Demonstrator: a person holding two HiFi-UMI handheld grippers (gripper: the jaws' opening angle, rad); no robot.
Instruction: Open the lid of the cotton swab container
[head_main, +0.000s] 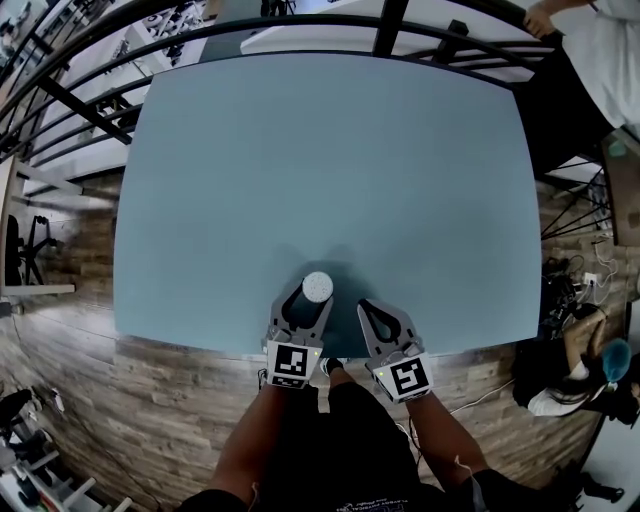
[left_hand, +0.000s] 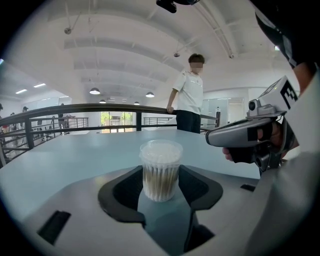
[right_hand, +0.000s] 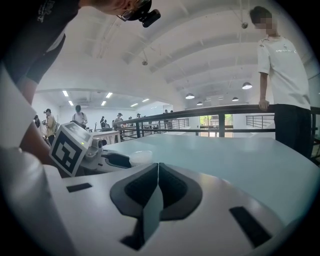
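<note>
Left fingers (left_hand: 121, 195): clamped on the cotton swab container (left_hand: 160, 175), lid (left_hand: 160, 150) still on
Right fingers (right_hand: 138, 190): pressed together, empty
Worktop (head_main: 330, 160): container upright near the front edge

This looks like a big open research or workshop hall, with the pale blue table (head_main: 330, 150) set on a raised gallery. A black metal railing (left_hand: 75, 106) runs behind the table, and beyond it the space drops away to a distant bright window. Above the table is a white vaulted ceiling (left_hand: 140, 45) with round hanging lamps (left_hand: 94, 91). Wood-plank flooring (head_main: 100, 330) surrounds the table, with loose cables (head_main: 575, 270) to its right. A person (left_hand: 189, 95) leans on the railing, and others (right_hand: 78, 117) stand at workstations further off.
</note>
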